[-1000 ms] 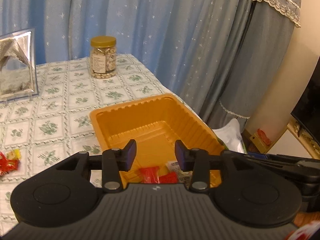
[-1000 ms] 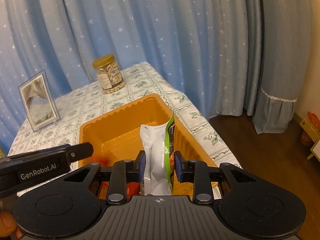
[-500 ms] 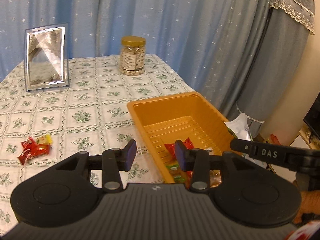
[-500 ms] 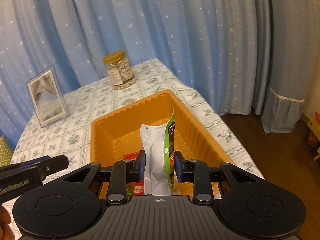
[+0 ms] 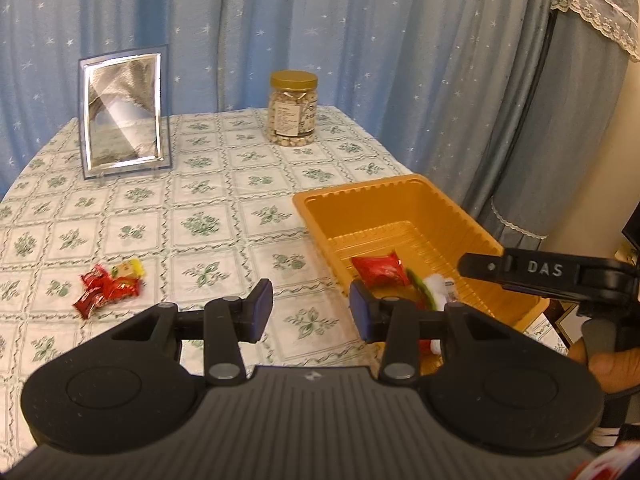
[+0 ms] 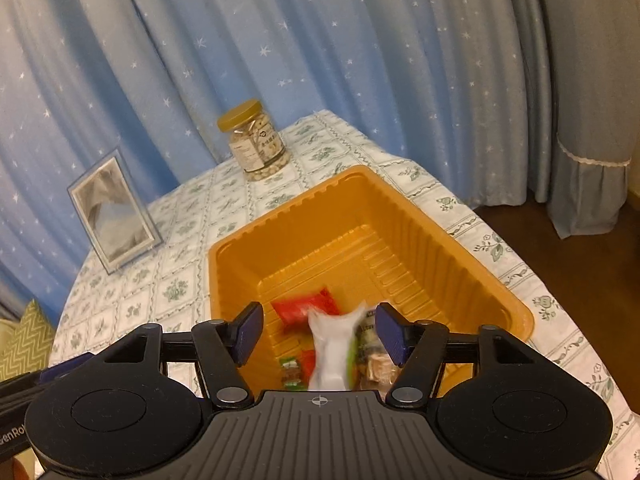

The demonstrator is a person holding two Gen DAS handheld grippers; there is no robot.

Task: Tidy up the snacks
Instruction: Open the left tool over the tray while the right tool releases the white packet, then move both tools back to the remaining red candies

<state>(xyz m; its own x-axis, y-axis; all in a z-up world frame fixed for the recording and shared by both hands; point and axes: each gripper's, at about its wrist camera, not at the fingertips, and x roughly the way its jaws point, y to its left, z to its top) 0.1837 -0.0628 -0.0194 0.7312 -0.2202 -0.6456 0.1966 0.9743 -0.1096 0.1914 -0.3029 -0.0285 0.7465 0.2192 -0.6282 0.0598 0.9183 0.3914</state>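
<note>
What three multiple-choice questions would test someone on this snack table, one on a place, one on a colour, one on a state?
1. Where do the loose red and yellow candy wrappers lie?
A. on the tablecloth
B. in the tray
C. on the jar

2. What colour is the lid of the clear plastic nut jar?
A. blue
B. gold
C. white

3. How is the right gripper?
A. shut on a packet
B. open over the orange plastic tray
C. out of view

Answers: 1 A, they rest on the cloth, apart from the tray; 2 B, its cap is gold; 3 B, its jaws stand apart with the white and green snack packet blurred between them.

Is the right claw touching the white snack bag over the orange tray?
Apart. The right wrist view shows the right claw open, with gaps either side of the blurred white snack bag.
</note>
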